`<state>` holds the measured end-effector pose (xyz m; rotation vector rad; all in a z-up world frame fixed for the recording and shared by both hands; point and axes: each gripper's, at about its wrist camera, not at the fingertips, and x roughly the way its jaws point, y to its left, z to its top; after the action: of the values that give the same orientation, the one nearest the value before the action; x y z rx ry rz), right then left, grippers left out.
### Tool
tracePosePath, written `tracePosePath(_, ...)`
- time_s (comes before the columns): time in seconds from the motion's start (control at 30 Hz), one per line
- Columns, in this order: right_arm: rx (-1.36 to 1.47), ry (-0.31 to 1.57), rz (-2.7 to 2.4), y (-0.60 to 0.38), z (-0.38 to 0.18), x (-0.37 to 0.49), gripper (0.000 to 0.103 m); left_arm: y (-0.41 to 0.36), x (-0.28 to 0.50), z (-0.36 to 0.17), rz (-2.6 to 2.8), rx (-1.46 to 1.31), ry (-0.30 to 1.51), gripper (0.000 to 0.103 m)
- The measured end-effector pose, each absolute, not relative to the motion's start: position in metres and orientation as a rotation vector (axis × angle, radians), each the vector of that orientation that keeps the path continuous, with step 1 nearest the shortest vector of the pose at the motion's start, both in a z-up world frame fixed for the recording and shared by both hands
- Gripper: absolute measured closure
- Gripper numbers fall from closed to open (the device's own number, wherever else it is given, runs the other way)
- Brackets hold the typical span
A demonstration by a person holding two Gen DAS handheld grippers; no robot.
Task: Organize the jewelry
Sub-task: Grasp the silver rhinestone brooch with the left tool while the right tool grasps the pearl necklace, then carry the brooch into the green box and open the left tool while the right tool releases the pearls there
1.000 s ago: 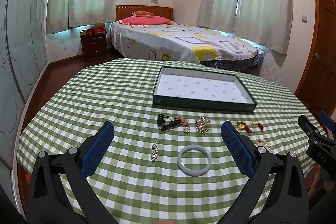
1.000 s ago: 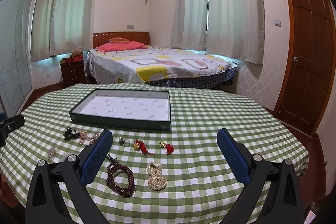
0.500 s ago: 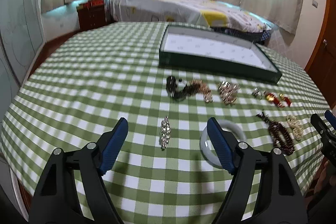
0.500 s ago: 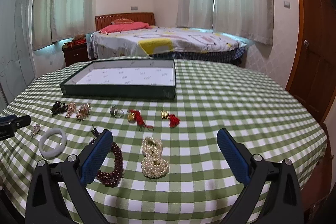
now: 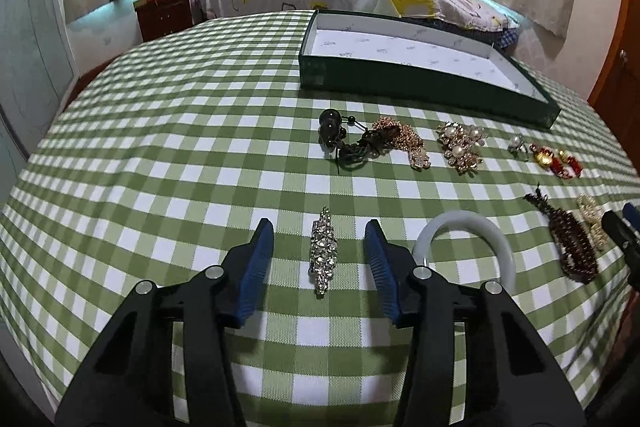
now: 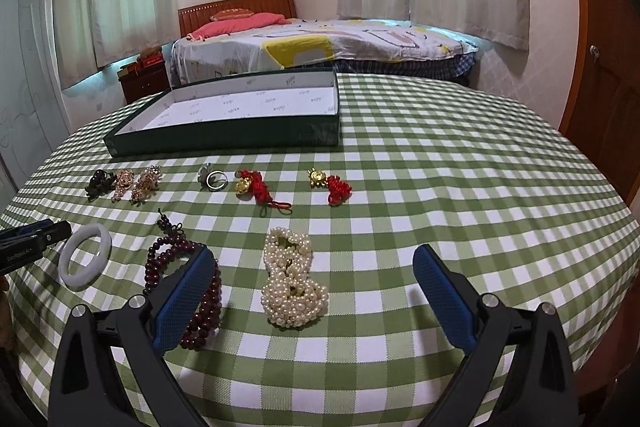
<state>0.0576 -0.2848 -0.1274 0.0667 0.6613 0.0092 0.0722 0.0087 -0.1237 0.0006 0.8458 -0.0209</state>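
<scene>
A rhinestone hair clip (image 5: 323, 251) lies on the green checked cloth between the blue pads of my left gripper (image 5: 319, 231). Its jaws are closing, with a gap left on each side of the clip. To the clip's right lies a white bangle (image 5: 472, 231), partly behind the right finger. My right gripper (image 6: 312, 261) stands wide open over a pearl bracelet (image 6: 293, 287), which lies between its fingers untouched. A dark red bead bracelet (image 6: 182, 267) sits partly under its left finger. The dark green tray (image 5: 420, 83) with a white inside stands behind the jewelry.
A row of small pieces lies before the tray: a black bead cord (image 5: 344, 139), gold brooches (image 5: 460, 145), a ring (image 6: 216, 179) and red knot charms (image 6: 260, 189). The round table's edge drops off close on the right (image 6: 616, 211). A bed stands beyond.
Both grippers have come down and forward toward the table. The left jaws have narrowed around the rhinestone clip. The right jaws have stayed wide, with the pearl bracelet now between them.
</scene>
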Motion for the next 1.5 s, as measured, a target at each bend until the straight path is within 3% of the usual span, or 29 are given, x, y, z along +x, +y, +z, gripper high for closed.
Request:
tracePosePath(0.1, 0.078, 0.674, 0.012, -0.287, -0.130, 0.060, 0.006, 0.010, 0.071, -0.123, -0.024, -0.003, 0.843, 0.057)
tracePosePath(0.3, 0.077, 0.691, 0.025, -0.284, -0.132, 0.063, 0.007, 0.016, 0.068, -0.123, -0.014, -0.023, 0.832, 0.078)
tracePosePath(0.43, 0.070, 0.691, 0.037, -0.282, -0.131, 0.062, 0.009, 0.016, 0.067, -0.122, -0.013, -0.022, 0.830, 0.083)
tracePosePath(0.5, 0.066, 0.692, 0.045, -0.281, -0.131, 0.063, 0.014, 0.015, 0.067, -0.122, -0.012, -0.019, 0.829, 0.083)
tracePosePath(0.57, 0.063, 0.698, 0.051, -0.280, -0.132, 0.063, 0.039, 0.016, 0.067, -0.122, -0.012, -0.019, 0.828, 0.083)
tracePosePath(0.6, 0.061, 0.706, 0.048, -0.280, -0.133, 0.064, 0.043, 0.015, 0.067, -0.122, -0.012, -0.019, 0.828, 0.083)
tracePosePath(1.0, 0.066, 0.740, 0.079, -0.281, -0.138, 0.065, 0.065, 0.016, 0.067, -0.122, -0.012, -0.020, 0.828, 0.083)
tracePosePath(1.17, 0.056, 0.745, 0.092, -0.279, -0.138, 0.061, 0.083, 0.018, 0.066, -0.122, -0.032, -0.038, 0.826, 0.090)
tracePosePath(1.5, 0.059, 0.725, 0.100, -0.280, -0.132, 0.058, 0.084, 0.018, 0.062, -0.117, -0.037, -0.042, 0.804, 0.090)
